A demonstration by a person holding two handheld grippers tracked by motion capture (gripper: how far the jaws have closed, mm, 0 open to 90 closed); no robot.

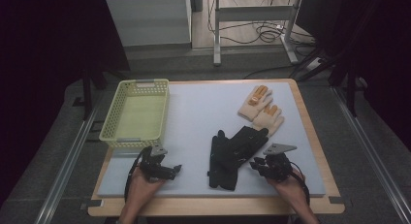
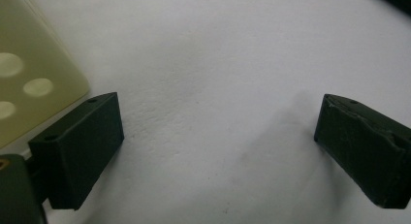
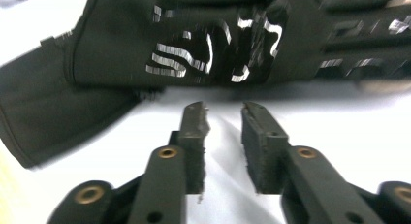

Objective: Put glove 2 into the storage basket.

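Up top, the high view looks forward and down over the whole table (image 1: 310, 136), well back from it. The left gripper view sits very close above the pale mat (image 2: 218, 64), facing along its own jaws, the basket (image 2: 29, 78) corner at its edge – same basket (image 1: 135, 112) seen from above. The right gripper view hugs the mat too, facing the black glove (image 3: 184, 49), shared with the high view (image 1: 237, 149)

Black gloves (image 1: 234, 152) w/ white print lie flat, overlapping, on mat's near-right part, cuffs twd near edge.
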